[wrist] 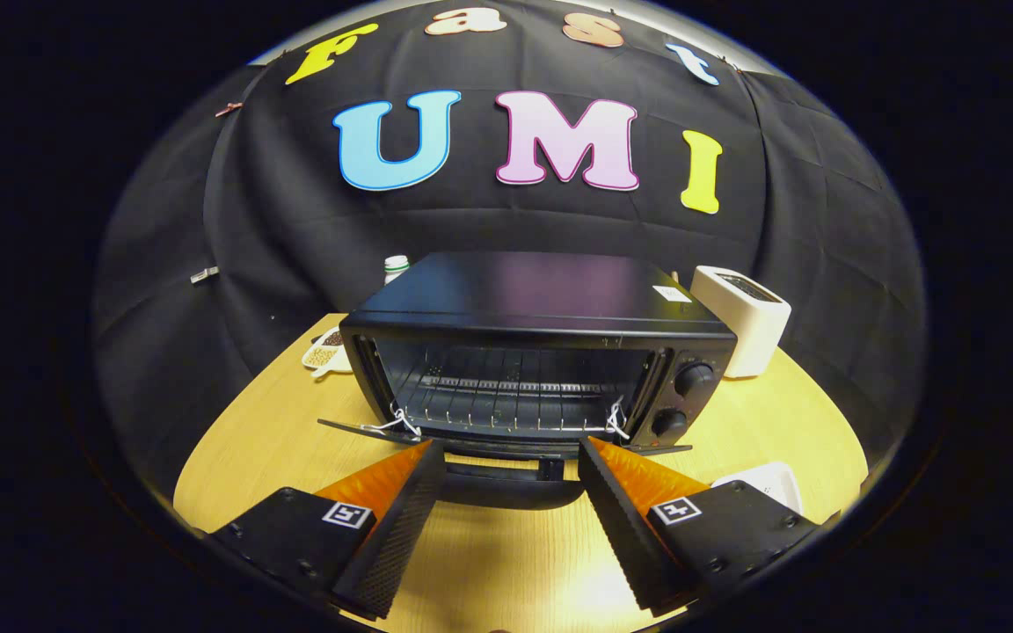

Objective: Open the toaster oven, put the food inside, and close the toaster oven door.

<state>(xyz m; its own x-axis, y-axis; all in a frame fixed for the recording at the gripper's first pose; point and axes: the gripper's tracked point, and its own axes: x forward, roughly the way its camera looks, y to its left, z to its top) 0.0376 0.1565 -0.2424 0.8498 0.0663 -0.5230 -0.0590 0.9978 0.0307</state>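
A black toaster oven (542,299) stands on the round wooden table (251,440), straight ahead of me. Its door (357,428) lies folded down flat, and the dark door handle (506,488) sits between my fingers. The wire rack (515,400) inside the oven is bare. My gripper (511,453) is open, its fingers spread wide to either side of the handle without pressing on it. A white dish (766,482) peeks out just behind my right finger; what it holds is hidden.
Two knobs (691,380) sit on the oven's right panel. A white toaster (746,316) stands to the oven's right. Left of the oven lies a small dish of grains (324,353), with a white bottle (396,266) behind it.
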